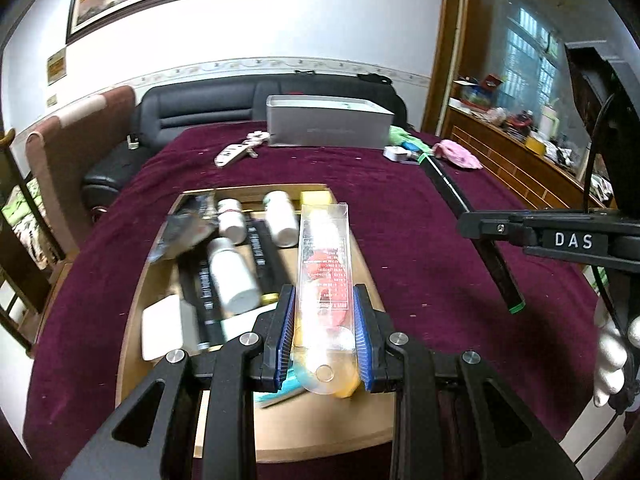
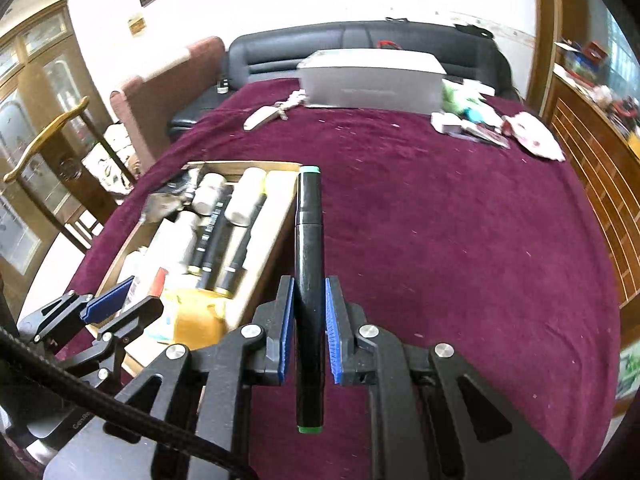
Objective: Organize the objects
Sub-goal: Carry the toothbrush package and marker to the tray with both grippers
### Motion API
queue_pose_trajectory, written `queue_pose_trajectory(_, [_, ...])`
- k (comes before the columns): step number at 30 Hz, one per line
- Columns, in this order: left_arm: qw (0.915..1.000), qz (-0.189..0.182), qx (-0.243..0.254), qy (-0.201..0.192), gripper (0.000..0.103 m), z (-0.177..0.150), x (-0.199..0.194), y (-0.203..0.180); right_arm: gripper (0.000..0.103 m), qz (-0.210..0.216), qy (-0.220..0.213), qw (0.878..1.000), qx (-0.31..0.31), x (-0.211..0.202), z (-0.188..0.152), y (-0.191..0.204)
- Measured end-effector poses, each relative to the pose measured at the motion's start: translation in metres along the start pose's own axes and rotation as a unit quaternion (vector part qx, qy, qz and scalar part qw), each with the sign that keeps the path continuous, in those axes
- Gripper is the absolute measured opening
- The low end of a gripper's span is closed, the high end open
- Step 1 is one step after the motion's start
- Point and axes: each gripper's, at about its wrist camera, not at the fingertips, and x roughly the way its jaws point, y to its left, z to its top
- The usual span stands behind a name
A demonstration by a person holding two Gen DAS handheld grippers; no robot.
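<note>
My left gripper [image 1: 324,334] clamps a clear plastic case [image 1: 325,276]; right gripper [image 2: 308,328] clamps a black marker [image 2: 309,264], seemingly above the desk [image 2: 460,240].

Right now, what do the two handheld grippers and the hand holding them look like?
Both grippers, left gripper and right gripper, are black linkage frames with silver pivot bolts and ribbed blue finger pads. The right one bears white "DAS" lettering. A black braided cable trails off the left. The hand wears a white glove.
</note>
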Motion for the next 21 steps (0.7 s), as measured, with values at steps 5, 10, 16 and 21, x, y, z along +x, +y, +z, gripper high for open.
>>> queue_pose_trajectory(5, [0.9999, 0.013, -0.009, 0.0, 0.023, -0.003, -0.004, 0.019, 0.013, 0.013, 0.001, 1.0, -0.02, 0.005, 0.005, 0.025])
queue_pose_trajectory(10, [0.9997, 0.018, -0.016, -0.001, 0.023, -0.008, -0.009, 0.033, 0.013, 0.027, 0.006, 0.999, -0.032, 0.009, 0.006, 0.042])
queue_pose_trajectory(16, [0.9993, 0.025, -0.028, 0.004, 0.023, -0.016, -0.012, 0.048, 0.013, 0.048, 0.022, 0.998, -0.032, 0.021, 0.006, 0.053])
queue_pose_trajectory(21, [0.9981, 0.031, -0.052, 0.015, 0.023, -0.021, -0.006, 0.068, 0.013, 0.063, 0.042, 0.997, -0.023, 0.038, 0.007, 0.056])
